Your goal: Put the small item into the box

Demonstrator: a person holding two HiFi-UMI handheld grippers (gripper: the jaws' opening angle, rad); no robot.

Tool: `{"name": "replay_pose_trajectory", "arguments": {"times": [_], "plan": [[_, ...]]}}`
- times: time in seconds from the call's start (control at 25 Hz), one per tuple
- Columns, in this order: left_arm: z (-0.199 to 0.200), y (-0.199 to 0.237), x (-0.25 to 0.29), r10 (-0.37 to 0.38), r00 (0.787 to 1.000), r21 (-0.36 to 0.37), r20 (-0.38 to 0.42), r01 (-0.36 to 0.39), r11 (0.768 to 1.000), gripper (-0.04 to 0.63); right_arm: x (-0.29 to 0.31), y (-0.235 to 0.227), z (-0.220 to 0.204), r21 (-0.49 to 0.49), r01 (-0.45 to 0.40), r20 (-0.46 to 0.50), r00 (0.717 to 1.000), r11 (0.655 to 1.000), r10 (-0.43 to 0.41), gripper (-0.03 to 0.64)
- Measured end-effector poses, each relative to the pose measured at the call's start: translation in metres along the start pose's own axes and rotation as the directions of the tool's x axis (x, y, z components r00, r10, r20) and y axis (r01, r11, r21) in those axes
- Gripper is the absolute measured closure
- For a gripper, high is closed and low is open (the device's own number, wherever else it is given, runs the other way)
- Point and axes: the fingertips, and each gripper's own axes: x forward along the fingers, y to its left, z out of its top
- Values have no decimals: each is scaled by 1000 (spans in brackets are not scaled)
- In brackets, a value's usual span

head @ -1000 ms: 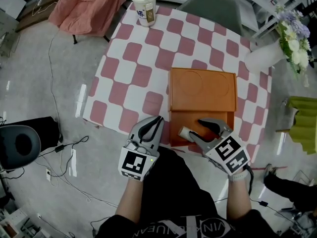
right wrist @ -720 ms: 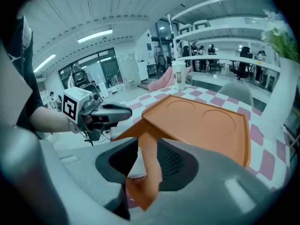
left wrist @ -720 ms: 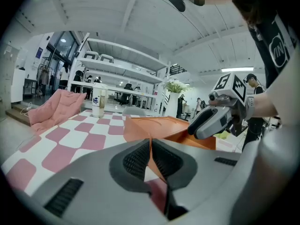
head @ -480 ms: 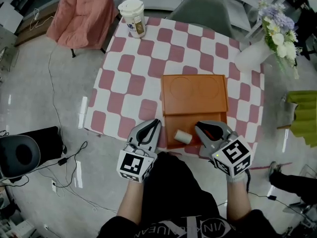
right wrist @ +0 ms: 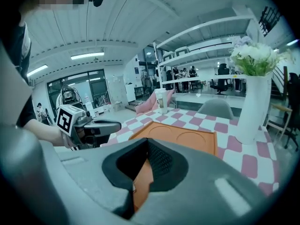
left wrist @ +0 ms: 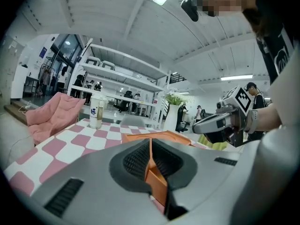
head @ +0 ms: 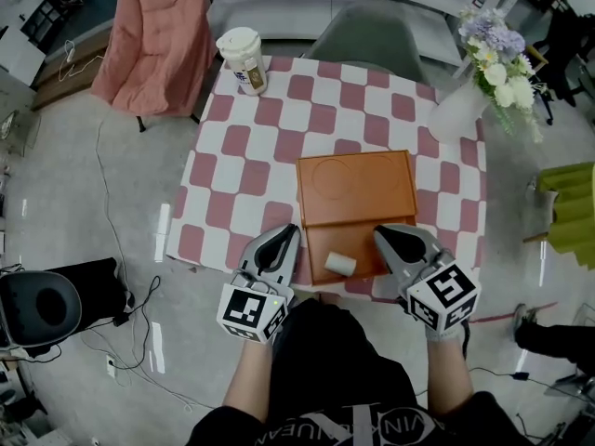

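Observation:
An orange box (head: 354, 188) lies open on the checked table (head: 244, 177), its lower tray toward me. A small white cylinder (head: 339, 265) lies on its side in that near tray, free of both grippers. My left gripper (head: 287, 234) hovers at the tray's left edge, jaws together and empty. At the tray's right edge my right gripper (head: 384, 235) is shut with nothing between its pads. In the left gripper view the left gripper (left wrist: 150, 146) points over the box, as does the right gripper (right wrist: 146, 150) in the right gripper view.
A lidded paper cup (head: 241, 60) stands at the table's far left corner and a white vase of flowers (head: 462, 105) at the far right. A grey chair (head: 372, 31) and a pink-draped seat (head: 153, 35) are behind. Cables cross the floor on the left.
The right gripper has let go of the white cylinder, which now lies in the box. That gripper drew back to the right and shut. The left gripper has hardly moved.

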Motion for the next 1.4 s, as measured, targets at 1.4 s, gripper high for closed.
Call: {"name": "replay_pose_trajectory", "arguments": {"times": [1.4], "plan": [[102,-6,-11,-23,988,70,150,12,997,580,-36,5,93,-52,52,257,966,997,-37,611]]}}
